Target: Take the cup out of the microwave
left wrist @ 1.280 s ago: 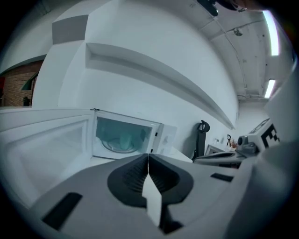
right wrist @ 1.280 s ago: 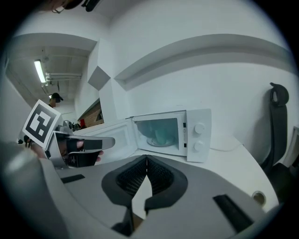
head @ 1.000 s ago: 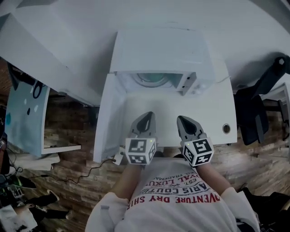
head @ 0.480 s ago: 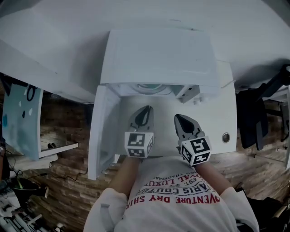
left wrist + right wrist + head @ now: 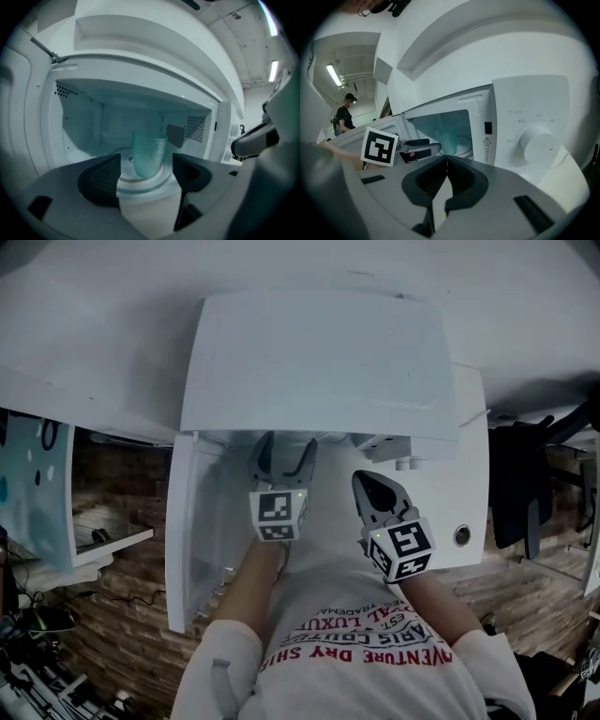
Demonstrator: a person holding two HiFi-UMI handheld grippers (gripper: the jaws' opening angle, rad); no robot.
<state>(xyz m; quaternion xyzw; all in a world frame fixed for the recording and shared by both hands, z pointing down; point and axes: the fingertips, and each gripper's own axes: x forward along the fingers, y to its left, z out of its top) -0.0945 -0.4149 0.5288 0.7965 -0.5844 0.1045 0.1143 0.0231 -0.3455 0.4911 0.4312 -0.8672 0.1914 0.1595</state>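
A translucent teal cup [image 5: 149, 154] stands upright on the glass turntable [image 5: 140, 183] inside the white microwave [image 5: 319, 352]. The microwave's door [image 5: 192, 540] hangs open to the left. My left gripper [image 5: 281, 451] is at the mouth of the oven and its jaws are opening. The cup stands just ahead of the gripper [image 5: 146, 164], in line with the gap, and the pads do not touch it. My right gripper [image 5: 375, 486] hangs back over the table in front of the control panel, shut and empty. In the right gripper view the cup [image 5: 449, 142] shows past the shut gripper [image 5: 446, 161].
The microwave's control knob [image 5: 536, 143] sits right of the cavity. A black chair [image 5: 525, 484] stands at the table's right end. A round cable hole [image 5: 461, 535] is in the tabletop. A person [image 5: 344, 117] stands far off in the room.
My left gripper has moved forward from the table's front edge to the microwave's opening, and its jaws have parted. The right gripper has crept forward a little and stays shut.
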